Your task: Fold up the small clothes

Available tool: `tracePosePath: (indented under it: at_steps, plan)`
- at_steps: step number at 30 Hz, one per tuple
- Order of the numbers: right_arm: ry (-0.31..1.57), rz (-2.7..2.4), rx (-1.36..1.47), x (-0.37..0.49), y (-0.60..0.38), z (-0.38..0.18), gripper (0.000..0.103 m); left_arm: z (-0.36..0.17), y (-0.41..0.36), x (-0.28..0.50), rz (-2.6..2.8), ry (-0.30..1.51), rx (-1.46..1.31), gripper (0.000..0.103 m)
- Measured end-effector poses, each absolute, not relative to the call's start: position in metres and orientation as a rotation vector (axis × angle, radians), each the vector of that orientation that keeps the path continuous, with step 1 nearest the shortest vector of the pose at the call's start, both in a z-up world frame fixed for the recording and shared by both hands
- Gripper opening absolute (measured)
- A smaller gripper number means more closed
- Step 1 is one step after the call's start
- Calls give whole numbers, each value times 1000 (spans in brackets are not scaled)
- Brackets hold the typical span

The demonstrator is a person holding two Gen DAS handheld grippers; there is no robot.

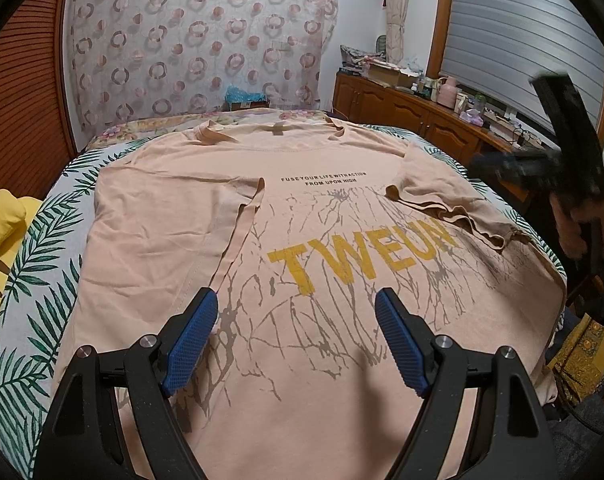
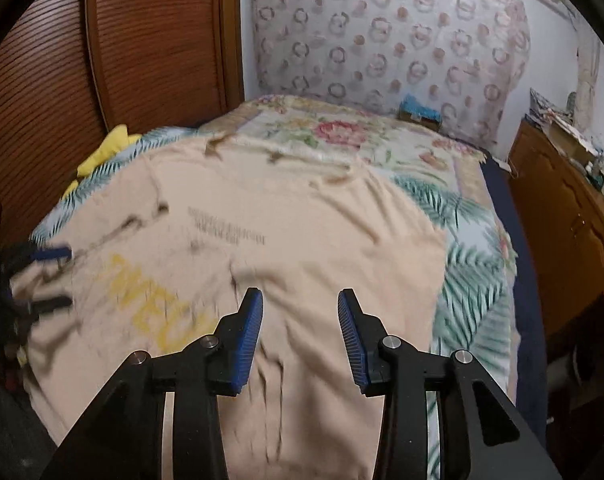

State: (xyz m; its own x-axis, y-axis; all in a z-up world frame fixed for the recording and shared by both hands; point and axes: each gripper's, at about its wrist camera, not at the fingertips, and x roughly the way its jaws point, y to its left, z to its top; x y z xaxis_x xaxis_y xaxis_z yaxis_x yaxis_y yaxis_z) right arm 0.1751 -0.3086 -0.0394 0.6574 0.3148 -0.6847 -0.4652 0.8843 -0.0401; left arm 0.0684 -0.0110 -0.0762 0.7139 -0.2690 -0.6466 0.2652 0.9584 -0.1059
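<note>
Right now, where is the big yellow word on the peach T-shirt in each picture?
Left wrist view: the yellow TWEUN lettering sits at the picture's middle, just beyond the open left gripper.
Right wrist view: the same lettering lies lower left, blurred, left of the open right gripper.
Shared landmark: the small black text line above the word.

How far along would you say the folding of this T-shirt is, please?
Early. Done: both sleeves of the T-shirt lie folded inward over the print, the left sleeve flat, the right sleeve bunched. In hand: nothing; the left gripper hovers over the shirt with open jaws, and the right gripper is open over plain fabric. Left: folding the body, which lies spread at full length on the bed.
</note>
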Motion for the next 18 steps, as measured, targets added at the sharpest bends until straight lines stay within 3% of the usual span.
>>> tracePosePath:
  at_steps: [8, 11, 13, 18]
  plan:
    - [828, 489, -255, 140, -309, -78, 40, -74, -9, 68, -289, 714, -17, 81]
    - [819, 475, -296, 139, -306, -81, 27, -74, -9, 68, -287, 713, -12, 81]
    - [812, 470, -310, 139, -308, -81, 9, -72, -8, 69, -278, 708, -6, 81]
    - [800, 522, -279, 128, -314, -77, 2, -64, 2, 69, -246, 678, -10, 81]
